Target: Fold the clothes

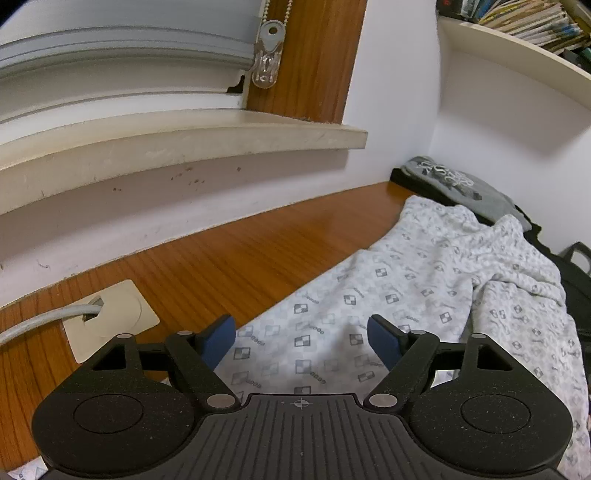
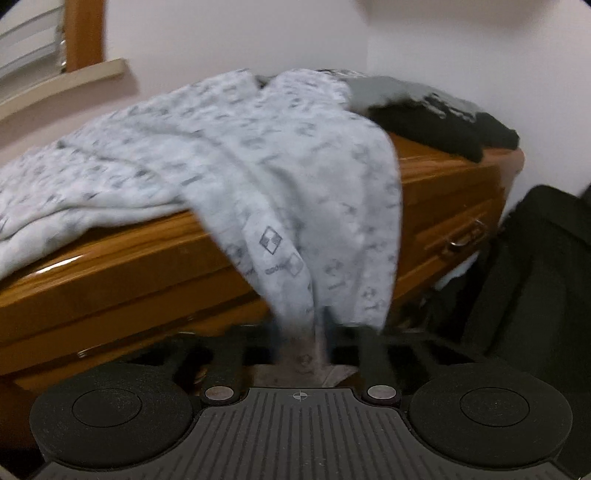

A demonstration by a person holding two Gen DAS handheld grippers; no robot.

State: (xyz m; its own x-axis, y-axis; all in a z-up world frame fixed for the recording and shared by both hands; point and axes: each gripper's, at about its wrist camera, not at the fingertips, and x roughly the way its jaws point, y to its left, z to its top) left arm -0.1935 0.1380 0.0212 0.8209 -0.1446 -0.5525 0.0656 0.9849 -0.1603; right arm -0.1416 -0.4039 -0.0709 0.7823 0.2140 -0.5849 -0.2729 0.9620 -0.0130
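On the wooden desk (image 1: pixel 236 258), along the wall below the window sill (image 1: pixel 184 144), the patterned white garment (image 1: pixel 424 280) lies spread and rumpled. Not folded flat: ridges and a bunched fold on the side toward the corner, one part trailing over the desk's front edge.

Left gripper (image 1: pixel 302 338): jaws wide apart, blue pads (image 1: pixel 221 338) hovering over the garment's near portion, nothing between them.

Right gripper (image 2: pixel 301 345): below the desk's front edge; view blurred. Hanging part of the garment (image 2: pixel 317 229) runs down into the jaws, which look drawn together on it. Judged gripping cloth, though the fingertips themselves are smeared.

Progress, as a judgement: this garment is mid-handling, either being drawn out to lay flat or having a hanging part brought up for a fold. Cannot settle which. No neat fold on it yet.

Far corner of the desk: grey printed garment (image 1: pixel 454 184) lying on something black (image 1: pixel 417 184), fairly compact. Could be a finished stack or a waiting one; cannot tell.

Surface: glossy wood, a cable outlet plate (image 1: pixel 110 317) with grey cable (image 1: pixel 37 321) set into it away from the garment, toward the window. Drawer with metal handle (image 2: pixel 465 236) under the front edge.

Room: white walls, closed blind with bead chain (image 1: pixel 269 55), shelf of books (image 1: pixel 532 22) above the corner, dark bag (image 2: pixel 535 277) beside the desk.
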